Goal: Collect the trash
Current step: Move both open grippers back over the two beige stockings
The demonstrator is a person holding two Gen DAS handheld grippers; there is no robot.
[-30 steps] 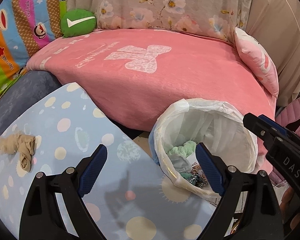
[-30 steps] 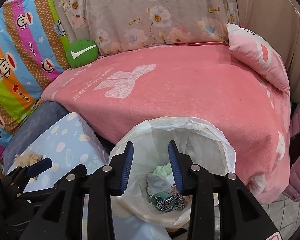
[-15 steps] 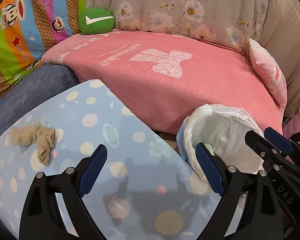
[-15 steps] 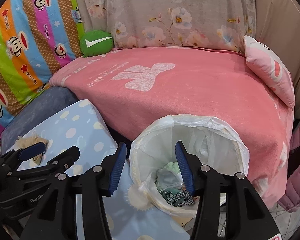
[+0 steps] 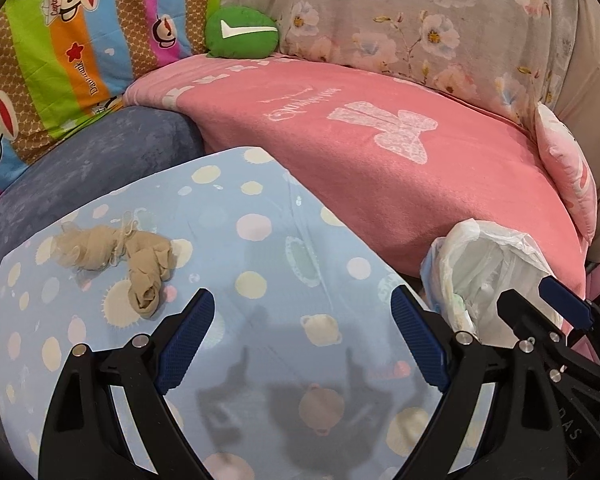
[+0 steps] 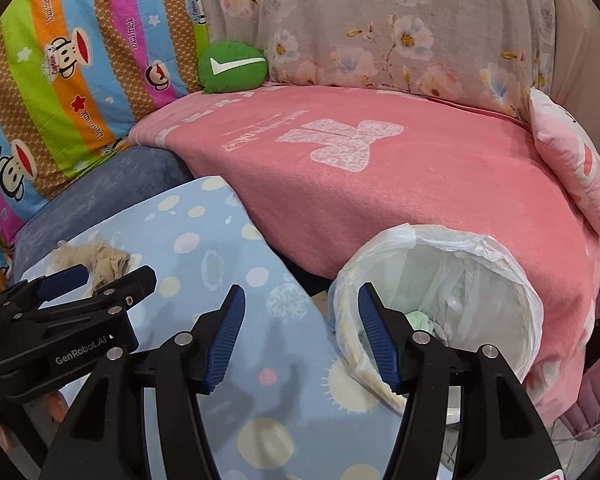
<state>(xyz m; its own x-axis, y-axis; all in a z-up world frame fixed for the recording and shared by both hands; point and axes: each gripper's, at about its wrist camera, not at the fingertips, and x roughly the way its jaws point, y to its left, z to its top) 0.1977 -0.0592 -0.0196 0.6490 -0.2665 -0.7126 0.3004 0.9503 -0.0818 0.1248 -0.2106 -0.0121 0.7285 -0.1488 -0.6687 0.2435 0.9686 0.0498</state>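
My left gripper (image 5: 302, 344) hangs over the blue spotted cloth (image 5: 268, 264), its jaws spread wide with nothing between them. My right gripper (image 6: 300, 336) sits beside it, jaws opening and empty, straddling the edge where the cloth meets the bin (image 6: 440, 312); its right finger stands in front of the bin's near rim. Both grippers cast shadows on the cloth just ahead of their fingers.

The trash I can see, a crumpled beige stocking (image 5: 136, 260), lies on the cloth ahead and to the left of my left gripper, well clear of its fingers. In the right wrist view the stocking (image 6: 100, 260) shows partly behind the left gripper's tip.

The bin, lined with a white bag, stands to the right of the cloth, against the pink blanket (image 5: 380, 168). Some pale green scraps lie inside it.

Farther back, a grey-blue cushion (image 5: 100, 160) borders the cloth on the left. A small pink pillow (image 6: 572, 160) rests on the blanket's right end. A green cushion (image 5: 242, 32) sits at the back, between a striped monkey-print sheet (image 5: 60, 48) and a floral cover (image 5: 420, 20).
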